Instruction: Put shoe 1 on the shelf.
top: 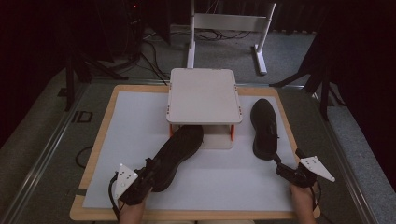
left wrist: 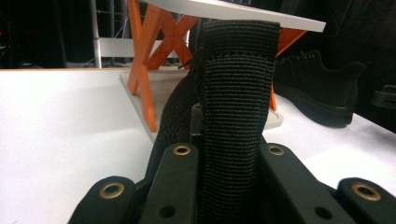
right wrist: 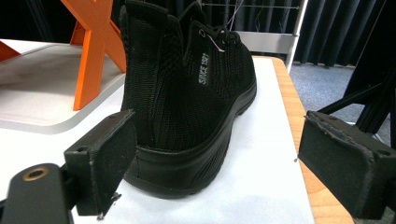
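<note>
Nearest the person, left gripper [top: 148,169] is clamped on the heel tab of a black knit sneaker [top: 177,156] lying tilted on its side on the white table mat [top: 130,121], sole facing up in the high view. Its toe reaches under the white flat-topped stand with orange X-shaped legs [top: 204,95]. In the left gripper view the heel strap [left wrist: 233,116] sits pinched between the jaws, and an orange leg [left wrist: 142,60] stands just left of the shoe.

Right gripper [top: 283,164] has jaws apart, just behind the heel of a second black knit sneaker [top: 264,128], upright, not touching. That shoe stands right of the stand, near the wooden table edge [top: 286,116].

Farther back: white metal frame [top: 231,23], cables on grey floor.
</note>
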`<action>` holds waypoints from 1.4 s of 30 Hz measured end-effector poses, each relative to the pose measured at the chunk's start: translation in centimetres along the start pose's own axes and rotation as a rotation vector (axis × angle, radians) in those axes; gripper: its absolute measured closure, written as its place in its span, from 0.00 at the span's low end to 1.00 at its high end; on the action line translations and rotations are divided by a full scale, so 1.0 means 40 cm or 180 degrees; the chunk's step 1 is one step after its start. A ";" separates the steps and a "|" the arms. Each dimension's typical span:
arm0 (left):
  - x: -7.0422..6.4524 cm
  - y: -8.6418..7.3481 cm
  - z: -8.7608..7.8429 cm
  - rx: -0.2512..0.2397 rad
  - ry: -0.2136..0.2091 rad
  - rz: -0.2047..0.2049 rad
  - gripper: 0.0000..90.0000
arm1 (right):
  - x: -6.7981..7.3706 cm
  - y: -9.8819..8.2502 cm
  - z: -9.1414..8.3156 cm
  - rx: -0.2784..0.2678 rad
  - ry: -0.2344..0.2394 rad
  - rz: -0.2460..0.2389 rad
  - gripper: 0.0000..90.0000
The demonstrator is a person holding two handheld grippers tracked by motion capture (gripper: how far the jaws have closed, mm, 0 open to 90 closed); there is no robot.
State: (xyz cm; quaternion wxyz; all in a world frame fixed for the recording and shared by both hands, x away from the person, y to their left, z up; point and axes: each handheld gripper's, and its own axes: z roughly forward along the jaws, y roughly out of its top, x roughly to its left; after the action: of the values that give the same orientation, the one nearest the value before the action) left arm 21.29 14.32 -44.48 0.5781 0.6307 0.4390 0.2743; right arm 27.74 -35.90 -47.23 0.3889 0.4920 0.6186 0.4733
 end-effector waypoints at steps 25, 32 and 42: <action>-0.104 0.001 0.228 -0.0195 0.0870 -0.0212 0.92 | -0.001 -0.001 0.000 -0.0003 0.0014 -0.0004 0.12; -0.111 -0.003 0.299 -0.0231 0.1125 -0.0303 0.92 | -0.003 -0.001 0.000 -0.0016 0.0033 0.0022 0.12; -0.105 -0.007 0.367 -0.0226 0.1353 -0.0318 0.92 | -0.008 -0.002 0.002 -0.0036 -0.0059 0.0037 0.12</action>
State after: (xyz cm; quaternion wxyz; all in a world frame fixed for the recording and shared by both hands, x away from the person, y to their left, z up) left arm 31.81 3.50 -46.73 0.5073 0.5154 0.5718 0.3873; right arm 27.87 -36.18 -47.34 0.3946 0.4977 0.6094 0.4745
